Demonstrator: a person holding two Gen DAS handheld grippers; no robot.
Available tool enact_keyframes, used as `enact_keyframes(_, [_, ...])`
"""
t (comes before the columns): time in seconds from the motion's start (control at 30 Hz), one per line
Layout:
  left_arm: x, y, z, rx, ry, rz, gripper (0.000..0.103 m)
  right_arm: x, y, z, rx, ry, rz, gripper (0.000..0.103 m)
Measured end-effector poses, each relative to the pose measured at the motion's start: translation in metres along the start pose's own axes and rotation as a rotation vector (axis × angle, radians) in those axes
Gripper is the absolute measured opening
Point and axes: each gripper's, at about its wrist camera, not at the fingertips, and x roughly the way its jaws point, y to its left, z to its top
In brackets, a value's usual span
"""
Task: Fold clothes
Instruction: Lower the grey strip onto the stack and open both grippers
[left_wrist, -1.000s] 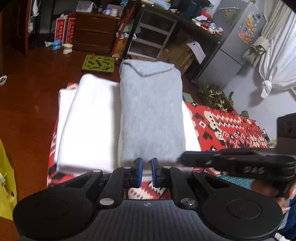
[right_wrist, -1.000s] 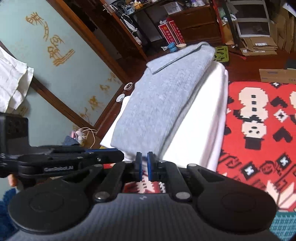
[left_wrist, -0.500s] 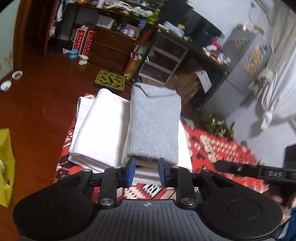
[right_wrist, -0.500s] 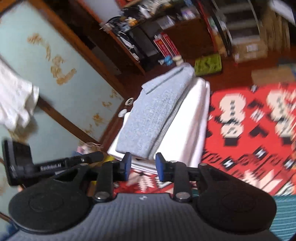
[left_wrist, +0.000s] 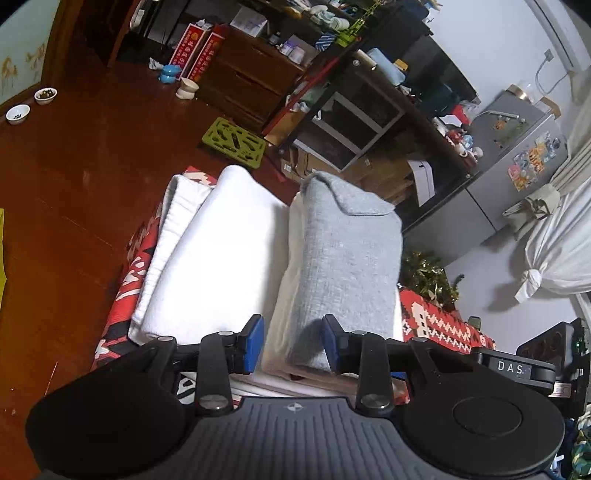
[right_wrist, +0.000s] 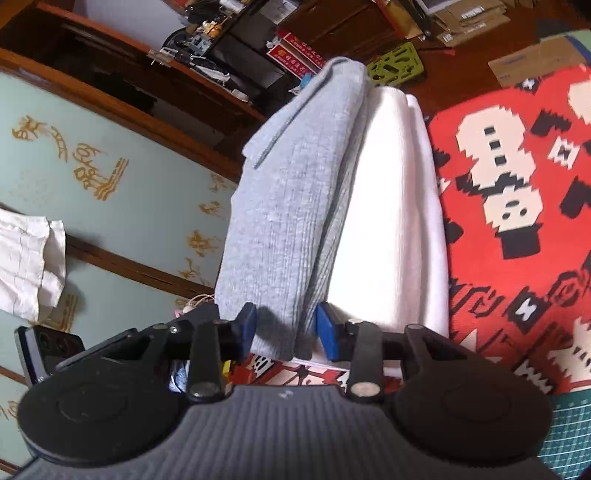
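Observation:
A folded grey knit garment (left_wrist: 347, 254) lies on top of a stack of folded white clothes (left_wrist: 218, 258), which rests on a red patterned cloth (left_wrist: 439, 321). My left gripper (left_wrist: 293, 345) is open, its blue pads just short of the grey garment's near edge with nothing between them. In the right wrist view the same grey garment (right_wrist: 288, 206) lies over the white stack (right_wrist: 391, 221). My right gripper (right_wrist: 286, 330) is open too, its pads either side of the garment's near end and apart from it. The other gripper's body shows at each view's edge.
The red patterned cloth (right_wrist: 517, 184) spreads to the right of the stack. Dark wooden floor (left_wrist: 74, 184) lies left, with two small bowls (left_wrist: 31, 107) and a green mat (left_wrist: 234, 142). Shelves, a drawer unit (left_wrist: 240, 85) and a grey fridge (left_wrist: 517, 162) stand behind.
Both grippers have gone from shut to open and drawn back from the grey garment's near edge. The garment now lies flat on the white stack.

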Motion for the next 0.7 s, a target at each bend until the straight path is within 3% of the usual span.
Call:
enact_keyframes(0.03, [0.002,0.003,0.000,-0.013,0.004,-0.015,0.032,0.001,-0.002,0.000,0.014,-0.003,-0.006,0.021])
enact_keyframes(0.1, [0.002,0.006,-0.001,-0.034,0.005,-0.051,0.023,0.003,-0.005,0.000,0.039,-0.008,-0.012,0.015])
enact_keyframes(0.13, [0.000,0.005,-0.001,-0.039,0.003,-0.070,0.010,0.002,-0.004,0.000,0.030,-0.016,-0.013,0.013])
enact_keyframes(0.4, [-0.022,-0.029,0.001,0.045,-0.058,-0.072,0.005,-0.032,0.026,0.010,-0.064,-0.087,-0.010,0.012])
enact_keyframes(0.57, [-0.004,-0.013,-0.009,0.005,-0.015,0.023,0.003,-0.020,0.006,-0.002,-0.038,-0.048,-0.074,0.014])
enact_keyframes(0.7, [-0.009,-0.001,-0.019,-0.020,-0.008,0.024,0.003,-0.026,-0.006,-0.015,-0.017,-0.057,-0.050,0.019])
